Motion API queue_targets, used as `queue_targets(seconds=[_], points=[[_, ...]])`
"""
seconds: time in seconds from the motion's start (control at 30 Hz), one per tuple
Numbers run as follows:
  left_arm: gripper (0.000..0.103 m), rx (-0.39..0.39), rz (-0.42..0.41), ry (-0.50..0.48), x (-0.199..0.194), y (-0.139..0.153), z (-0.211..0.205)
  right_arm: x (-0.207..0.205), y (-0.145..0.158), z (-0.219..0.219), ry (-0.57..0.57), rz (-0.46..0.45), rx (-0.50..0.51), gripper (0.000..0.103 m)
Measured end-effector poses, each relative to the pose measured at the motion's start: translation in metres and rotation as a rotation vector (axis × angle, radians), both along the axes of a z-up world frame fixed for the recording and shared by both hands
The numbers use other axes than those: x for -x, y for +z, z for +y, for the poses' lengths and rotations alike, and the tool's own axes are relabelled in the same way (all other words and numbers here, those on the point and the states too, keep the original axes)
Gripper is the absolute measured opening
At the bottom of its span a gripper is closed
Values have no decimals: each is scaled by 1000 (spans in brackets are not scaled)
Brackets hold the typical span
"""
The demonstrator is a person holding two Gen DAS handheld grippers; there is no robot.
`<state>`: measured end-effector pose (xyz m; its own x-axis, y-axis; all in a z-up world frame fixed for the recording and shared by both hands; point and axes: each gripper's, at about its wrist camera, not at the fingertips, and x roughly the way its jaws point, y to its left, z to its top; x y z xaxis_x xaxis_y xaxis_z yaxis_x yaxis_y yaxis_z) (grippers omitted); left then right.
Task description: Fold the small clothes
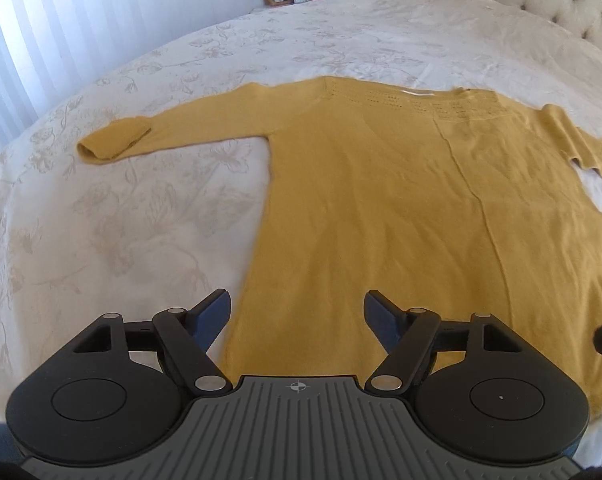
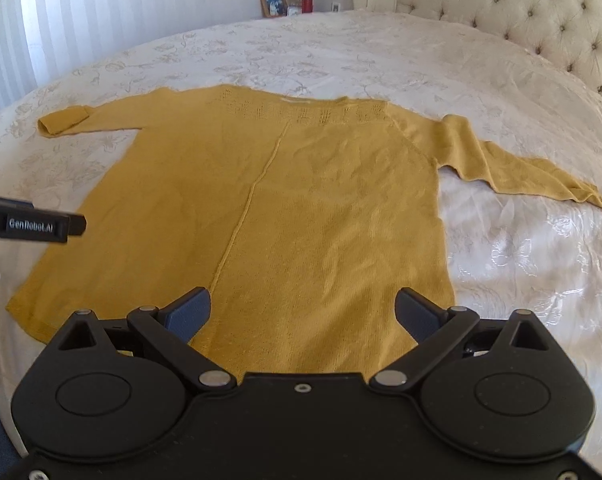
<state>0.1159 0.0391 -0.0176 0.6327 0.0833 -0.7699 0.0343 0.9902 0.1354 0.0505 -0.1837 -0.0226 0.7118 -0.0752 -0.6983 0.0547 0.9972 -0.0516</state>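
One mustard sweater (image 2: 293,208) flat on floral bedspread (image 2: 521,260), nightstand clutter (image 2: 289,2) behind

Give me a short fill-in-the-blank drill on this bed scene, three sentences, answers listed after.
1. The sweater spread flat on the white bedspread is ____ in colour.
2. The jaws of the right gripper stand ____, with nothing pinched between them.
3. The cuff of the sleeve on the picture's left is ____ back on itself, while the other sleeve's cuff lies straight.

Missing words: yellow; open; folded
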Motion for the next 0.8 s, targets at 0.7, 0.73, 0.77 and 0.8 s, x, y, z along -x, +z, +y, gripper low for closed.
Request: queue_targets(seconds=[0.7,0.73,0.77,0.8], points=[[73,261,9,-172,26,56,-26,-3,57,-35,-5,31,-200,99],[73,258,-10,-166,23,60,-24,-6,62,-35,-9,16,-182,99],[73,252,-34,-154,18,65,-23,-9,68,-36,-14,-1,-164,99],[73,245,-52,-141,13,68,-22,-13,72,-36,-20,-18,-145,99]])
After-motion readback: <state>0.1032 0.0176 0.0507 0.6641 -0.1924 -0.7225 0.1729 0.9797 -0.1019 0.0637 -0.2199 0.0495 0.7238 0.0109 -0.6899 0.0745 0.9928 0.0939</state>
